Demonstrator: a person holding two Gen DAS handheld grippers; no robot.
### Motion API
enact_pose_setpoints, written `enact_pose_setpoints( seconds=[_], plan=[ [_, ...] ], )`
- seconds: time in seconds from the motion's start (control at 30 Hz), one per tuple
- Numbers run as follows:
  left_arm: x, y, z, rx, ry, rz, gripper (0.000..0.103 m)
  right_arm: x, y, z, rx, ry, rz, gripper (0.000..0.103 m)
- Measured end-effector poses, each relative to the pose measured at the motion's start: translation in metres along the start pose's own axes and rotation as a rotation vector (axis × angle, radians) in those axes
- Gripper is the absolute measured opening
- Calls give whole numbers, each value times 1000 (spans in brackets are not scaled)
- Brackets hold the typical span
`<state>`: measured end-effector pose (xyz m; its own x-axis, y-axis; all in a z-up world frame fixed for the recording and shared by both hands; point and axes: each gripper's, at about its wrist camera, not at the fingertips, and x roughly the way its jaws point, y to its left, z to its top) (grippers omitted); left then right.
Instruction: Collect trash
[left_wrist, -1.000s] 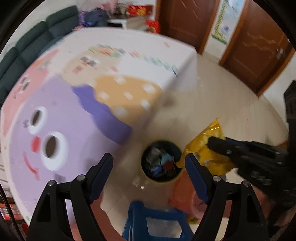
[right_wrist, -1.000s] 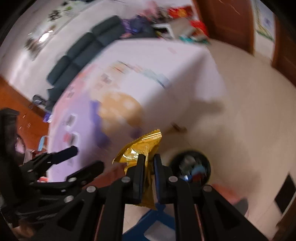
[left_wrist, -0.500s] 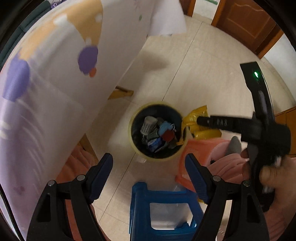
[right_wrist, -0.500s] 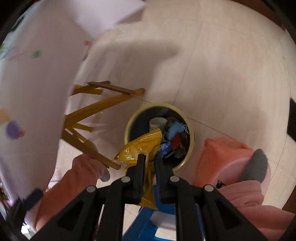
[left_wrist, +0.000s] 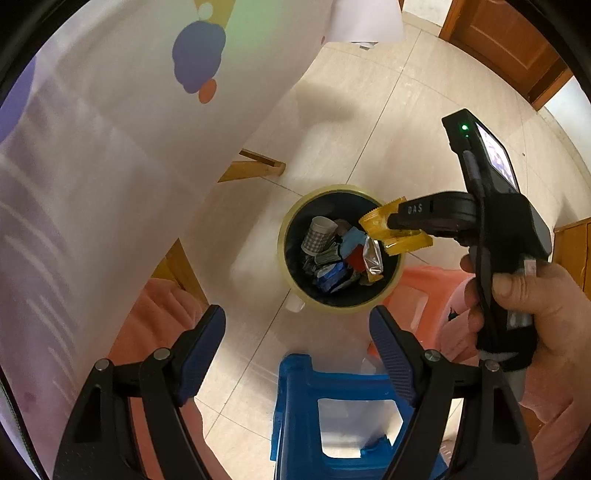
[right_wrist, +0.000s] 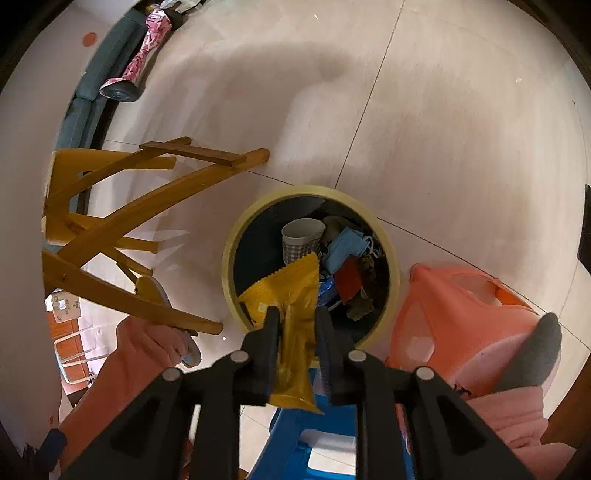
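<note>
1. Left wrist view: a second ago the table top filled this view; now the tablecloth (left_wrist: 110, 155) hangs at the left and the bin (left_wrist: 284, 236) sits centred on the floor. The left gripper (left_wrist: 297, 345) is spread wide and empty, above the bin's near rim. Bare tile lies beyond the bin; a blue stool (left_wrist: 332, 387) crowds the near side.
2. Right wrist view: the right gripper (right_wrist: 297, 321), raised over the table before, is now at the bin's rim. Its jaws are opening, with the yellow wrapper (right_wrist: 291, 295) still between them, its top over the bin. Table legs (right_wrist: 122, 221) stand left, an orange stool (right_wrist: 454, 314) right.
</note>
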<state>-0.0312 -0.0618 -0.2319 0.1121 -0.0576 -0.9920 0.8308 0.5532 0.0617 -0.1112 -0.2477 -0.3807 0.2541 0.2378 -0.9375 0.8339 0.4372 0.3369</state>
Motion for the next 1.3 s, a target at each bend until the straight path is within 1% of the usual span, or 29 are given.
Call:
enact_pose_setpoints(
  seconds=[0.03, 0.07, 0.1, 0.17, 0.33, 0.47, 0.5, 0.57, 0.67, 0.73, 0.8, 0.87, 0.9, 0.93, 0.97, 1.0, 1.03, 1.07, 1.13, 1.17, 1.23, 1.27, 1.3],
  plan=[
    [1, 0, 1, 1, 1, -1, 79, 2, 0, 1, 5, 4, 3, 23],
    [1, 1, 2, 2, 3, -2, 79, 2, 0, 2, 14, 4, 2, 26],
    [1, 1, 2, 3, 4, -6, 79, 2, 1, 3, 14, 3, -1, 32],
    [1, 2, 2, 3, 5, -9, 79, 4, 1, 4, 14, 1, -2, 37],
    [-4, 2, 2, 9, -4, -18, 79, -1, 14, 4, -33, 1, -1, 37],
    [-21, 3, 5, 1, -34, -27, 79, -28, 38, 0, -165, -24, -19, 37],
    [-27, 3, 5, -1, -45, -25, 79, -41, 48, -1, -217, -30, -20, 37],
    [-47, 5, 7, -16, -85, -11, 79, -60, 64, -4, -292, -35, -10, 37],
    [-90, 16, 11, -70, -162, 10, 79, -103, 92, -11, -425, -70, 2, 37],
    [-120, 25, 12, -114, -222, 50, 79, -140, 110, -16, -507, -97, 37, 37],
    [-148, 35, 11, -164, -283, 91, 79, -168, 124, -21, -586, -131, 29, 37],
    [-171, 44, 12, -216, -329, 110, 79, -202, 142, -30, -709, -210, -11, 37],
    [-187, 51, 13, -265, -361, 122, 79, -219, 149, -35, -767, -261, -33, 37],
    [-197, 56, 14, -301, -383, 129, 79, -241, 158, -41, -835, -331, -62, 37],
    [-208, 61, 15, -344, -409, 138, 79, -252, 162, -44, -864, -366, -72, 37],
    [-223, 68, 16, -413, -446, 150, 79, -267, 168, -47, -897, -414, -77, 37],
    [-234, 73, 17, -469, -476, 151, 79, -284, 174, -49, -927, -461, -75, 37],
    [-241, 77, 18, -504, -495, 145, 79, -297, 179, -50, -947, -493, -65, 37],
    [-258, 86, 17, -626, -548, 104, 79, -325, 186, -49, -974, -567, -25, 37],
    [-261, 85, 14, -660, -565, 84, 79, -337, 188, -47, -983, -601, -3, 37],
    [-270, 88, 9, -739, -609, 46, 79, -351, 191, -44, -992, -637, 11, 37],
    [-272, 87, 8, -756, -620, 51, 79, -355, 191, -44, -996, -647, 20, 37],
    [-274, 85, 5, -777, -635, 74, 79, -360, 191, -42, -1001, -648, 35, 37]
  ],
)
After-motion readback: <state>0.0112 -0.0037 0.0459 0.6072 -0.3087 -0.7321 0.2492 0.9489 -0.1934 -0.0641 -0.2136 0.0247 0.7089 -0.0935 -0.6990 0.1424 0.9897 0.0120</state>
